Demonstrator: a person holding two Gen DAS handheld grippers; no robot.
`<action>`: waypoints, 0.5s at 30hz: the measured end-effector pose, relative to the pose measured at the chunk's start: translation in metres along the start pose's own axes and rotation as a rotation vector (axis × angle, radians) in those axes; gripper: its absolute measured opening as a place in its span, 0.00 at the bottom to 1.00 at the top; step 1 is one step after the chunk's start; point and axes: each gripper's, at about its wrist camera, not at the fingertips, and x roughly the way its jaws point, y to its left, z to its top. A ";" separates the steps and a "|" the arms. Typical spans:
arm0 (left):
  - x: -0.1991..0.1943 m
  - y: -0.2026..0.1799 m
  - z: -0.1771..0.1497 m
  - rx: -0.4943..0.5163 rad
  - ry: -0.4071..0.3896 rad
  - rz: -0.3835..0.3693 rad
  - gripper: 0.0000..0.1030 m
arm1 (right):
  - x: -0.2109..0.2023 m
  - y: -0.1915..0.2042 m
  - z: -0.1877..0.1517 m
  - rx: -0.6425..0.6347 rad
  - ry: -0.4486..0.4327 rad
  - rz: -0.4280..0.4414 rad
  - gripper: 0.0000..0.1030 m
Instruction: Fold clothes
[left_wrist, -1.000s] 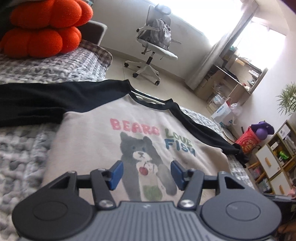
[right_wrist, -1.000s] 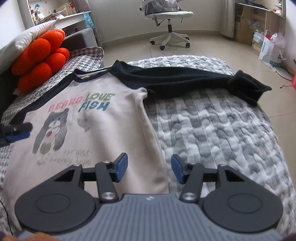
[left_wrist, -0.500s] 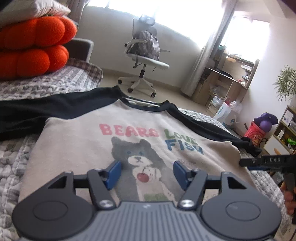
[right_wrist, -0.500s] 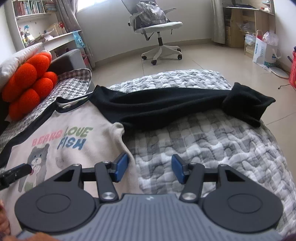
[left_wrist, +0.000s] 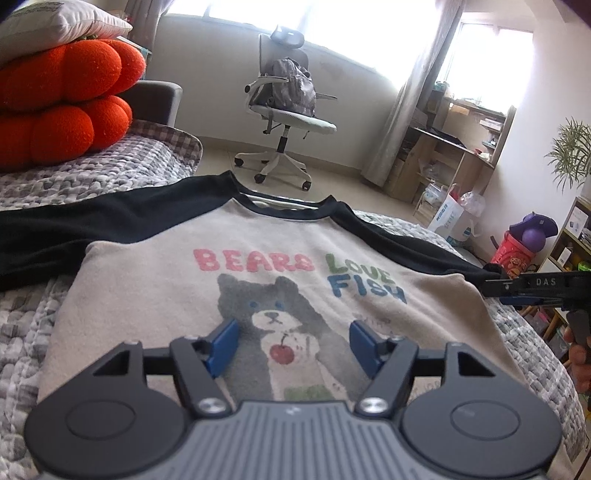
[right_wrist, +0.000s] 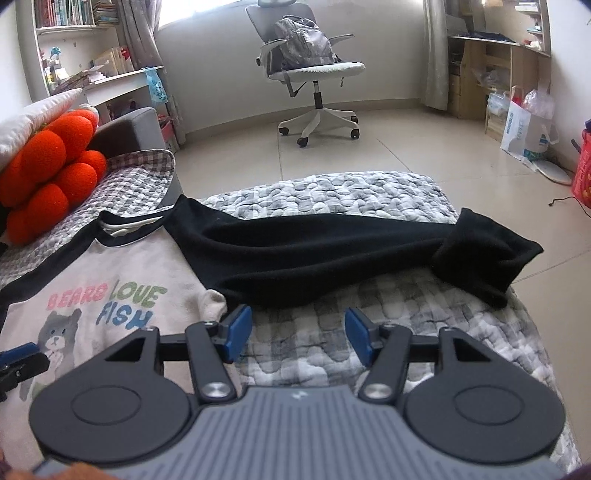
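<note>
While the sweatshirt (left_wrist: 155, 291) lies flat, front up, on the bed (right_wrist: 424, 339), we see its beige body with the bear print and black raglan sleeves spread out to both sides. In the left wrist view, the left hand-held gripper (left_wrist: 293, 347) hovers just above the bear print on the lower chest, blue pads spread wide, nothing between them. In the right wrist view, the right hand-held gripper (right_wrist: 297, 334) sits over the grey checked quilt just beside the shirt's right armpit; its left pad is near the beige edge, jaws spread, empty. The right black sleeve (right_wrist: 332, 254) stretches away across the bed beyond it, cuff (right_wrist: 484, 262) bunched at the bed edge. Orange cushion (right_wrist: 48, 173) sits at the bed's far left, apart from the shirt. Office chair (right_wrist: 310, 70) with a backpack stands on the floor beyond the bed.
</note>
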 end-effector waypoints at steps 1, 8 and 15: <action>0.000 0.000 0.001 0.003 0.006 -0.001 0.66 | 0.001 0.001 -0.001 0.001 0.002 0.006 0.58; 0.006 -0.002 0.011 0.019 0.050 0.008 0.66 | 0.005 -0.007 -0.004 0.012 0.030 0.030 0.59; 0.024 -0.008 0.036 0.024 0.105 0.021 0.66 | 0.006 -0.018 -0.003 -0.007 0.036 0.074 0.59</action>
